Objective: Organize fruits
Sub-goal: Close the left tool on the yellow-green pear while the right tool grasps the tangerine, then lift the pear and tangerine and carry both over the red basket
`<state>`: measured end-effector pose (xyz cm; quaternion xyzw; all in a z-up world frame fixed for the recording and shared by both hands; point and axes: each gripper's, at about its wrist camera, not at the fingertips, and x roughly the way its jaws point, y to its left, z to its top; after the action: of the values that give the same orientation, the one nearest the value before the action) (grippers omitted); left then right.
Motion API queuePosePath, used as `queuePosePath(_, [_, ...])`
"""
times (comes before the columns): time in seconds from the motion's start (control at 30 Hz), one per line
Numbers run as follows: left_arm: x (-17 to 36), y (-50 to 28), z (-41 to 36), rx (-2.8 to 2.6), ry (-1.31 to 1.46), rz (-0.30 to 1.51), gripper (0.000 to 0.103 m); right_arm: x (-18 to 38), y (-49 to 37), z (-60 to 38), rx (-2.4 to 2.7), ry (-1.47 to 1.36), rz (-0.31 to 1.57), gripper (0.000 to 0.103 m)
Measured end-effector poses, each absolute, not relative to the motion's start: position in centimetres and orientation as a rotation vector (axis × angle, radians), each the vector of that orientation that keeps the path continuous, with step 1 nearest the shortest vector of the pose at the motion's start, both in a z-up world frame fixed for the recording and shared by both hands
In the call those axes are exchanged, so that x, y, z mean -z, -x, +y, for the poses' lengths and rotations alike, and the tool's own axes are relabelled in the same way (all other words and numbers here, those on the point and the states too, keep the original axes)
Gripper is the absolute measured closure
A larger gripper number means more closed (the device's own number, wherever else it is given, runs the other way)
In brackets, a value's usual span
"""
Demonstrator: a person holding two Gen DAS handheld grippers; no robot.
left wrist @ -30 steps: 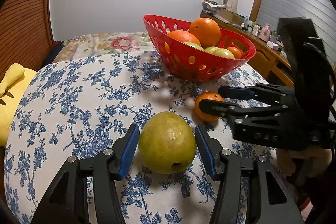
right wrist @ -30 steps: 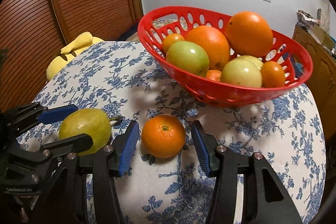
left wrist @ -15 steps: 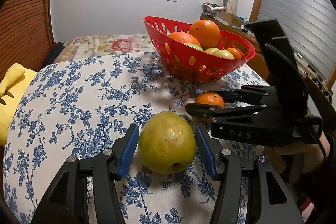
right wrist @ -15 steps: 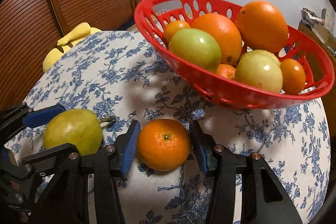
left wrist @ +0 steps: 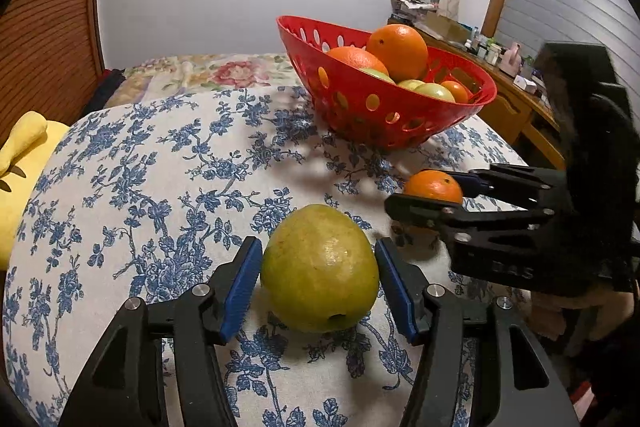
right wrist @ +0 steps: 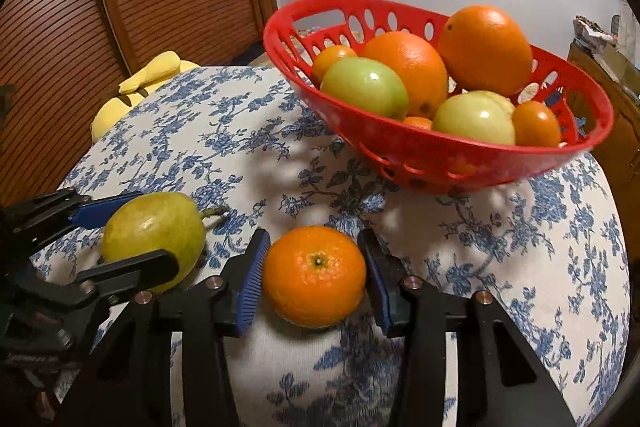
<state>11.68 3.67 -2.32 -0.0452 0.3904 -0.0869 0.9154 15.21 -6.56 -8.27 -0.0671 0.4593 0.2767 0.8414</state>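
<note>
Left gripper point(left wrist: 319, 283) jaws opening, straddling pear point(left wrist: 320, 269) on tabletop point(left wrist: 160, 167), small gaps both sides. Right gripper point(right wrist: 314, 277) jaws closing, pinching mandarin point(right wrist: 315, 275).

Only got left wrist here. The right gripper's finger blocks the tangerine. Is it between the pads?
Observer: Yes. The right wrist view shows the tangerine centred in the right gripper. The jaws are closing and both pads look to touch it.
Operator: Pear got a stem? I only see its bottom end.
Observer: Yes. The pear has a short stem on the side facing the right gripper.
Operator: Small tangerines in the basket? I see one.
Observer: The basket holds three small tangerines in that view: left, low middle and right.
</note>
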Motion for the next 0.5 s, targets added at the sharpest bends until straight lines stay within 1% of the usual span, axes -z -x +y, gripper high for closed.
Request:
queuePosePath(0.33, [2.4, -11.5, 2.9, 0.167, 0.032, 0.792, 0.043, 7.1, -13.8, -8.1, -0.596, 0.108, 0.949, 0.056])
queuePosePath(0.5, [2.0, -11.3, 2.9, 0.167, 0.050, 0.791, 0.043, 6.5, -13.4, -8.6, -0.592, 0.098, 0.935, 0.056])
